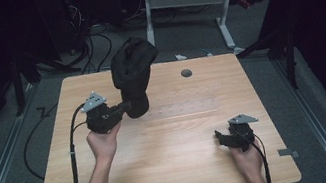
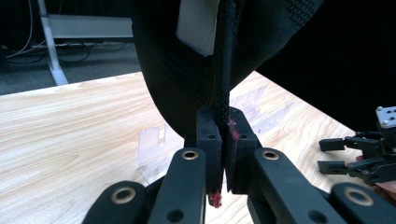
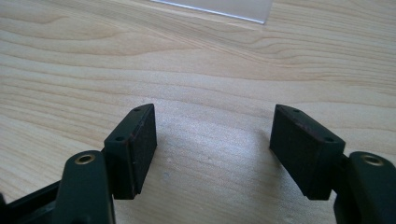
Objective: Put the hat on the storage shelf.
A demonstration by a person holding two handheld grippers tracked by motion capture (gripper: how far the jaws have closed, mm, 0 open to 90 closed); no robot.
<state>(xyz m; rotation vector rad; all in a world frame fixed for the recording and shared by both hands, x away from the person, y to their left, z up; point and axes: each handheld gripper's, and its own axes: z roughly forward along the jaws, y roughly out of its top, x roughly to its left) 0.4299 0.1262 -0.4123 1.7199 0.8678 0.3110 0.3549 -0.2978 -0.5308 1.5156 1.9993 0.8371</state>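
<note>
A black fabric cap (image 1: 134, 71) hangs raised over the back left of the wooden table (image 1: 180, 169). My left gripper (image 1: 128, 107) is shut on its lower edge. In the left gripper view the jaws (image 2: 223, 140) pinch a black ribbed seam of the cap (image 2: 177, 79), and a pale label shows inside it. A clear plastic stand (image 2: 154, 149) lies on the table under and beyond the cap. My right gripper (image 1: 221, 138) rests low at the front right, jaws open and pointing left. The right gripper view shows that gripper (image 3: 212, 144) with bare wood between its pads.
A faint clear plastic strip (image 1: 181, 107) runs across the table's middle, and its edge (image 3: 219, 7) shows ahead of the right gripper. A round grommet hole (image 1: 186, 73) sits near the back edge. White desk legs (image 1: 225, 24) and cables (image 1: 92, 48) lie on the floor behind.
</note>
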